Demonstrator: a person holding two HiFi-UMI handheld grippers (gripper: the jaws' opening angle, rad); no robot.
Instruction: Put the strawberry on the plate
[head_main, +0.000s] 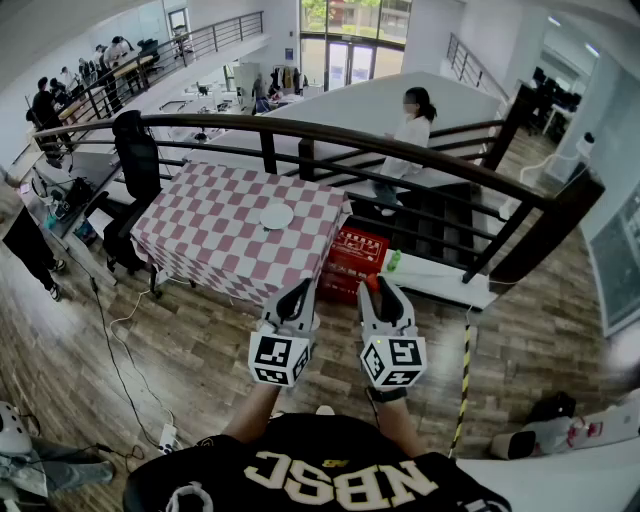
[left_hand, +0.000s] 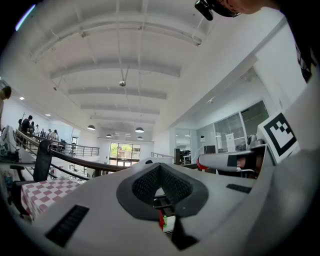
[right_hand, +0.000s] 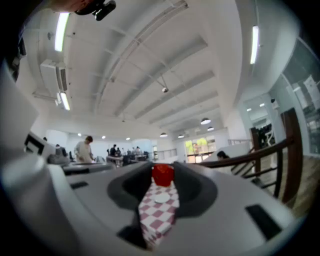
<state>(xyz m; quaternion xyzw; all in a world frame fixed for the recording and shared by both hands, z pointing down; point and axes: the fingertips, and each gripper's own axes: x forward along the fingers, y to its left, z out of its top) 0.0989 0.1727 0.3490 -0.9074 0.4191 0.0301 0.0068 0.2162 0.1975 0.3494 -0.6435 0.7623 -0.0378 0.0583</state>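
Note:
The red strawberry (right_hand: 162, 175) sits pinched between the tips of my right gripper (right_hand: 162, 176); in the head view it shows as a red spot (head_main: 372, 282) at the tip of that gripper (head_main: 373, 286). The white plate (head_main: 276, 215) lies near the front edge of a red-and-white checkered table (head_main: 205, 235), well ahead of both grippers; in the right gripper view the plate (right_hand: 162, 198) shows through the jaws, under the strawberry. My left gripper (head_main: 299, 291) is held beside the right one, its pads (left_hand: 145, 182) meeting at the tip with nothing between them.
A red crate (head_main: 352, 262) stands under the table's right end, beside a low white platform (head_main: 440, 282) with a green bottle (head_main: 393, 261). A dark railing (head_main: 400, 140) runs behind the table. A person (head_main: 405, 140) stands beyond it. Cables (head_main: 125, 340) cross the wooden floor at left.

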